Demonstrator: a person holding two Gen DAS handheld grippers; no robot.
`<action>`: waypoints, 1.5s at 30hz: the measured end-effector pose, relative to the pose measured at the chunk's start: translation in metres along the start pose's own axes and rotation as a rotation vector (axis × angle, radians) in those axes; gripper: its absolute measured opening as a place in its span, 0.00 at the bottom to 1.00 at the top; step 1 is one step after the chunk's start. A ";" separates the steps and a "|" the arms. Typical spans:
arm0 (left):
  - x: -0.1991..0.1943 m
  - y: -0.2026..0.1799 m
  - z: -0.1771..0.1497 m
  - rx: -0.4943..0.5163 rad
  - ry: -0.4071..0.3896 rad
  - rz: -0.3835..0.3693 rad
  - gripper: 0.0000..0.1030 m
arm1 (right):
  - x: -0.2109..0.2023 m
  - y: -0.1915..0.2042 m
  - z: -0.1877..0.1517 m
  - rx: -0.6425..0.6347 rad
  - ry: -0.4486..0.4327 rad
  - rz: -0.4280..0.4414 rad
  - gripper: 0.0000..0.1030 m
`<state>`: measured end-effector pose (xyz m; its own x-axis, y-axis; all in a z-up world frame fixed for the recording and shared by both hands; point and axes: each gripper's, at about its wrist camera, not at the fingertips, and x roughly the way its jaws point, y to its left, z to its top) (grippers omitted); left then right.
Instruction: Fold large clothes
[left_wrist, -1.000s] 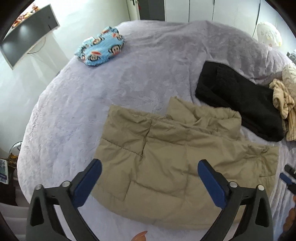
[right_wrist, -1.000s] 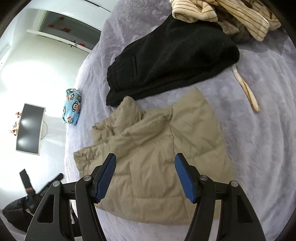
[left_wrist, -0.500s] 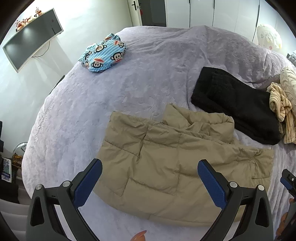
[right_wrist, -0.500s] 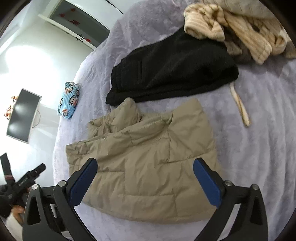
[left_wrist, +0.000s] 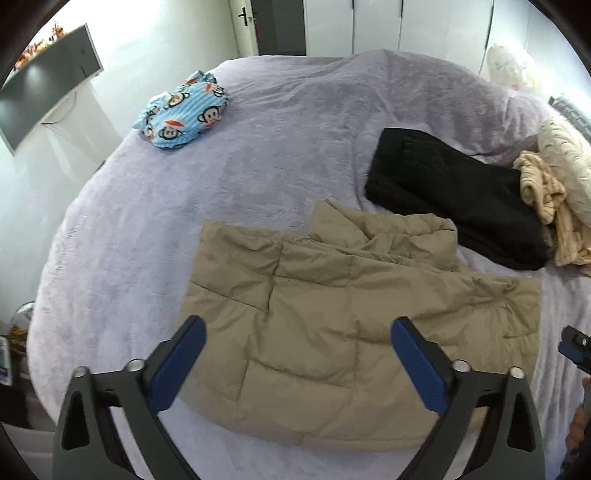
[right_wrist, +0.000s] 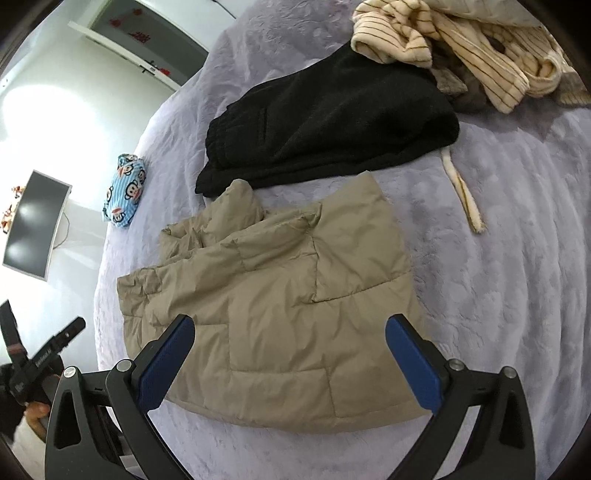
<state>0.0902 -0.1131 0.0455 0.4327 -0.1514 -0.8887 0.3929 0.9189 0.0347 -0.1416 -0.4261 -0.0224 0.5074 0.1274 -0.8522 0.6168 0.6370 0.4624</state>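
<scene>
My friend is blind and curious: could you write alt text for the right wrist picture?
A folded tan puffer jacket lies on a lilac bed cover, framed by the open blue-padded right gripper hovering above its near edge. Beyond it lie a folded black garment and striped cream clothes.

One khaki jacket (left_wrist: 354, 317), one black garment (left_wrist: 454, 206)

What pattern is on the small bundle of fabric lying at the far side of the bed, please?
Light blue stripes with cartoon monkey faces; the bundle shows best in the left wrist view.
</scene>
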 end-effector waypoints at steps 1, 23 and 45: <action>0.002 0.004 -0.002 0.007 -0.006 -0.009 0.93 | 0.000 0.000 -0.001 0.005 -0.005 0.001 1.00; 0.111 0.071 0.033 0.056 -0.065 -0.116 0.83 | 0.040 -0.012 0.005 0.003 -0.076 -0.219 0.85; 0.241 0.139 0.020 -0.138 0.132 -0.056 0.18 | 0.132 -0.042 0.059 0.082 -0.006 -0.193 0.13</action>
<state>0.2655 -0.0289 -0.1543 0.3000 -0.1629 -0.9399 0.2943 0.9531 -0.0713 -0.0651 -0.4810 -0.1399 0.3786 0.0044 -0.9255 0.7499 0.5847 0.3095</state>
